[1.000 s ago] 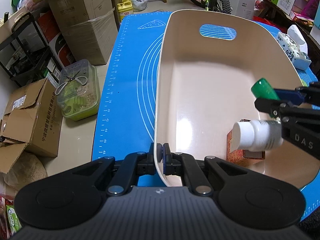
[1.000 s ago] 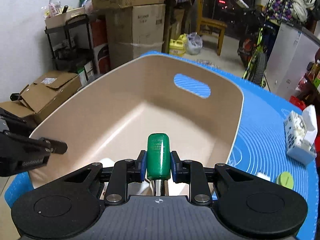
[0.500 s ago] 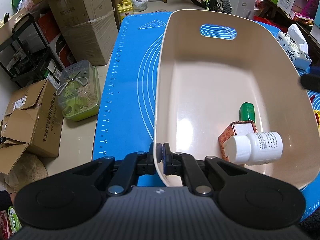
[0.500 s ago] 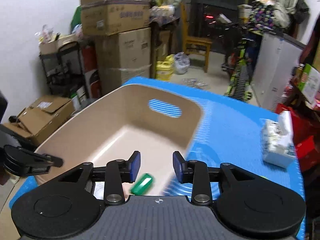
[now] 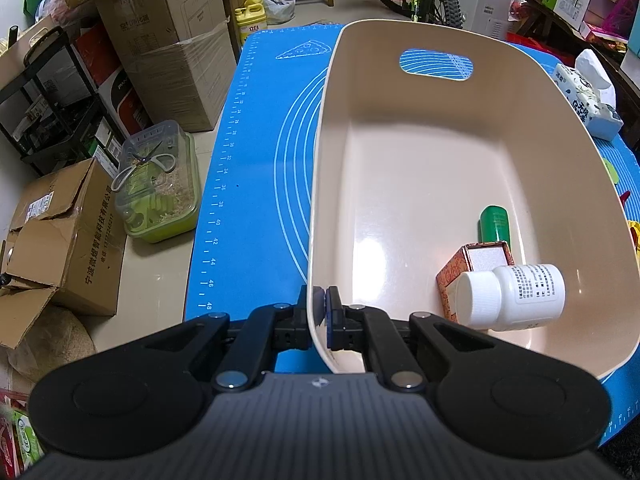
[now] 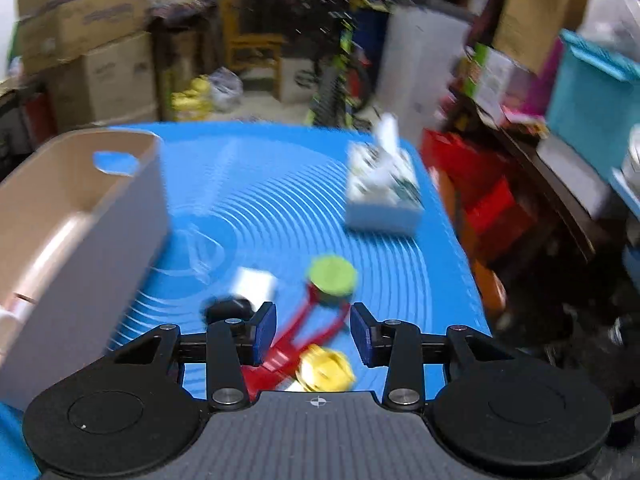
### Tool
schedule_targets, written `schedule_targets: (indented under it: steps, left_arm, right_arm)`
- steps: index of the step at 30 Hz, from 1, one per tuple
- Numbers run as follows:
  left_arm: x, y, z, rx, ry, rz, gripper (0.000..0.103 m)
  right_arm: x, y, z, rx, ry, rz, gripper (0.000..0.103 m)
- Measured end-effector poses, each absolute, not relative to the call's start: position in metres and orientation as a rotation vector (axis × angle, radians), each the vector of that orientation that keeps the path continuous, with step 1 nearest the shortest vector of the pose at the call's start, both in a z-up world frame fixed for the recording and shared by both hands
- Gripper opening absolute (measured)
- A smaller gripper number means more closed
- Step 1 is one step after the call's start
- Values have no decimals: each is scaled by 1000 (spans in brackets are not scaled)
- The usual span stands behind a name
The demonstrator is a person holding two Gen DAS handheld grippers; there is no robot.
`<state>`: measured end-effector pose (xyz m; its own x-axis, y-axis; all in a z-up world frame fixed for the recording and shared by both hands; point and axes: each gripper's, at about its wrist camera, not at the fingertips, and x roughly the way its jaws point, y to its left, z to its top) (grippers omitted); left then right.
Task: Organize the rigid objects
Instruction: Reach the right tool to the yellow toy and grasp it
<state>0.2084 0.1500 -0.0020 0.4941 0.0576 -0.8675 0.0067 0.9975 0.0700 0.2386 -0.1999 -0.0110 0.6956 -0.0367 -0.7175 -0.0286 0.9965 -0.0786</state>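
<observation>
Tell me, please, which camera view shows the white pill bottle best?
The left wrist view: the white pill bottle lies on its side in the beige tub, sharp, with cap and label visible. The right wrist view is blurred; only a white sliver shows at its left edge, perhaps the bottle.

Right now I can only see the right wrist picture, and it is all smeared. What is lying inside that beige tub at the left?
Observer: The left wrist view shows three things in the tub: a white bottle, a small red box and a green bottle.
Visitor: Is the white one standing up?
Observer: No, it lies on its side against the red box, with its cap toward the left of that view.
Visitor: Is anything holding the tub?
Observer: Yes, the left gripper is; its jaws are shut on the tub's near rim.
</observation>
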Motion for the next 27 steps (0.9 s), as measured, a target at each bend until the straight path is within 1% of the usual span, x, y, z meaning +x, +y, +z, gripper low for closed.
schedule_targets:
  steps: [2,5,13,15,27]
  left_arm:
    - [209,149,-2,66,1054,30,8]
    - [210,149,-1,70,1055,29,8]
    - [211,148,-1,73,1055,28,8]
    - [210,149,-2,73,1055,27,8]
    - [211,147,-2,78,1057,26,8]
  right_arm:
    - [238,-211,-22,-60,827,-23,54]
    - [235,-222,-39,-21,868,-42,57]
    - [237,-218,-67,22,944,-63,61]
    - [241,-219,-70,52,941,-65,65]
    - [250,-217,-85,142,1002,-95,67]
